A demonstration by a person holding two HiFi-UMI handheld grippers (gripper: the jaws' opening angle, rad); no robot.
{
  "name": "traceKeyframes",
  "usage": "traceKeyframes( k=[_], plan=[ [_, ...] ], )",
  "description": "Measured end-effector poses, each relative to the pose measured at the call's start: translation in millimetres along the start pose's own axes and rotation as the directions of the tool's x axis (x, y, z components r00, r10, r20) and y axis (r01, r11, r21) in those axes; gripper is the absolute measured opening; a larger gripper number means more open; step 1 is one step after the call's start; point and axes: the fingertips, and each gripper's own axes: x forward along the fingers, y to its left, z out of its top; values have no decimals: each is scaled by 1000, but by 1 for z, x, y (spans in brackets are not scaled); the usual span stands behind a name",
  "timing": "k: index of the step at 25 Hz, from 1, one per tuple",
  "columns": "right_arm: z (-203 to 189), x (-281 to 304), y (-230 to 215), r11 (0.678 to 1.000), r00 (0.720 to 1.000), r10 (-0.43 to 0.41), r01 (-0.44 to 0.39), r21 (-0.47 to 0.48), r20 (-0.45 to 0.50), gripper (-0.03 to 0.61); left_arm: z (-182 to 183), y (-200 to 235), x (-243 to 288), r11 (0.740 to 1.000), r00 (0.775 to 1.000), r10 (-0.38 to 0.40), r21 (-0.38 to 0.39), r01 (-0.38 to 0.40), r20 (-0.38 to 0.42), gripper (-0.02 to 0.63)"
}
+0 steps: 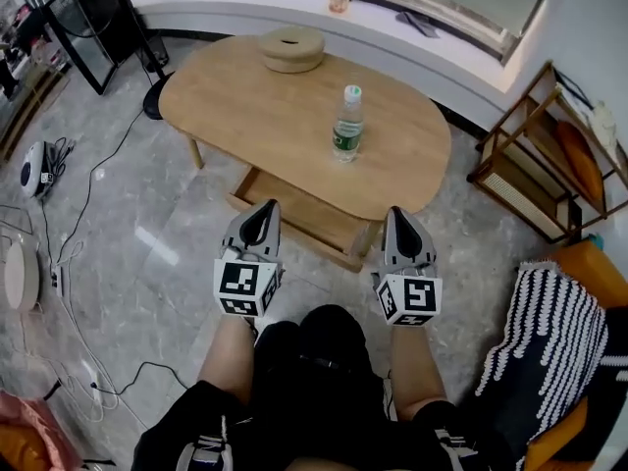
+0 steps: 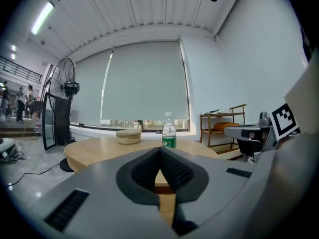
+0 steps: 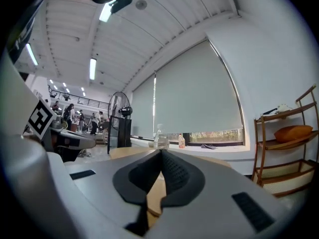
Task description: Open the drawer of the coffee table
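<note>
My left gripper and right gripper are both closed tight, holding nothing. The drawer sits just ahead, between them, its front running sideways.

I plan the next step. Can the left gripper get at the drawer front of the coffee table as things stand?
Probably yes. The left gripper, jaws shut and empty, hangs close to the pulled-out drawer, and nothing shows between them. It would need to open first.
</note>
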Motion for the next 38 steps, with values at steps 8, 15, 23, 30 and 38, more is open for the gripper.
traceKeyframes(
  k=[8, 15, 23, 30, 38],
  plan=[
    [212, 66, -6, 996, 994, 36, -28, 81, -103, 12, 228, 27, 15, 995, 997, 15, -100, -22, -78, 20],
    [475, 84, -23, 996, 996, 65, -61, 71, -57, 12, 475, 31, -11, 995, 994, 63, -75, -70, -91, 20],
    [610, 88, -4, 993, 991, 112, -114, 22, 71, 12, 598, 33, -42, 995, 997, 82, -51, -82, -7, 20],
    [639, 82, 16, 992, 987, 124, -126, 8, 98, 12, 631, 45, -63, 993, 993, 116, -40, -115, 34, 20],
    [653, 83, 27, 989, 982, 149, -149, -9, 115, 12, 643, 56, -74, 991, 990, 130, -45, -128, 56, 20]
  ],
)
